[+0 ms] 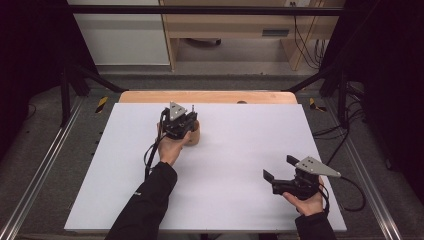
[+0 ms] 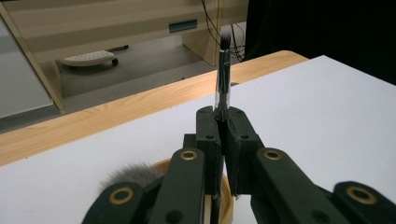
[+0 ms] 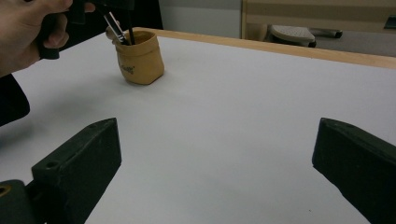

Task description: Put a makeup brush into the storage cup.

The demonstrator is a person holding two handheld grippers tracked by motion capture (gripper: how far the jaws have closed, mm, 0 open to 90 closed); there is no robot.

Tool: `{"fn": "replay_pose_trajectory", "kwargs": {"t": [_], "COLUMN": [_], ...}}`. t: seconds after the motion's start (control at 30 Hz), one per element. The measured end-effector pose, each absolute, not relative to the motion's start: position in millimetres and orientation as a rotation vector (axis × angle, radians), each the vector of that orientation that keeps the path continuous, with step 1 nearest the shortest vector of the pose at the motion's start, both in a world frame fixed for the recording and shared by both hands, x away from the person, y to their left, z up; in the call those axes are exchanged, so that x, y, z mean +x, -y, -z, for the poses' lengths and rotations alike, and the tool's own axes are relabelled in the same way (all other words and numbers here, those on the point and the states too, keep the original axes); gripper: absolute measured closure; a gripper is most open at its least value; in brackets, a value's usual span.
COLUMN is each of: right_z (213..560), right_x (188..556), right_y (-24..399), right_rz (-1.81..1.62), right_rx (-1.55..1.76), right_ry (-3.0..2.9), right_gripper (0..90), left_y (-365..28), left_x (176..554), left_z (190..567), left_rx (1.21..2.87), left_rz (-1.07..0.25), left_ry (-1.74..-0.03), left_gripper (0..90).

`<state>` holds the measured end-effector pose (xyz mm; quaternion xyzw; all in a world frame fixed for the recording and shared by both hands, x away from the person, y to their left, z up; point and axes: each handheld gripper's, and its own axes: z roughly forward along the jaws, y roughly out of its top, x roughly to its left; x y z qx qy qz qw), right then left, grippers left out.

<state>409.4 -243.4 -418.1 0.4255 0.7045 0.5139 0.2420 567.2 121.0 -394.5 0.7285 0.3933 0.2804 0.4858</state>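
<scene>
The left gripper [image 2: 223, 122] has its jaws clamped on a thin brush [image 2: 223, 65], which stands upright over the small tan pot [image 3: 139, 57] near the far side of the counter [image 1: 230, 165]; a fluffy grey brush [image 2: 130, 173] already sits inside the pot. To do this step well, I think the brush must stay vertical and move straight along its own axis — no tilt, or the soft pot can tip. The right gripper [image 1: 282, 172] rests well apart, jaws wide apart and empty; it could steady the pot.
</scene>
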Motion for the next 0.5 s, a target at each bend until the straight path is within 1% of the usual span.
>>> {"fn": "replay_pose_trajectory", "kwargs": {"t": [0.4, 0.5], "right_z": [417.4, 417.5], "right_x": [409.0, 409.0], "right_y": [241.4, 241.1], "right_rz": [-1.406, -1.405], "right_rx": [1.157, 1.161], "right_ry": [-1.927, -1.928], "right_gripper": [1.9, 1.9], "left_y": [-122.6, -124.9], "left_x": [560.4, 557.1], "left_z": [402.1, 402.7], "left_rx": [1.793, 1.804], "left_rz": [-0.676, -0.652], "left_ry": [-0.964, -0.964], "left_gripper": [84.1, 79.6]}}
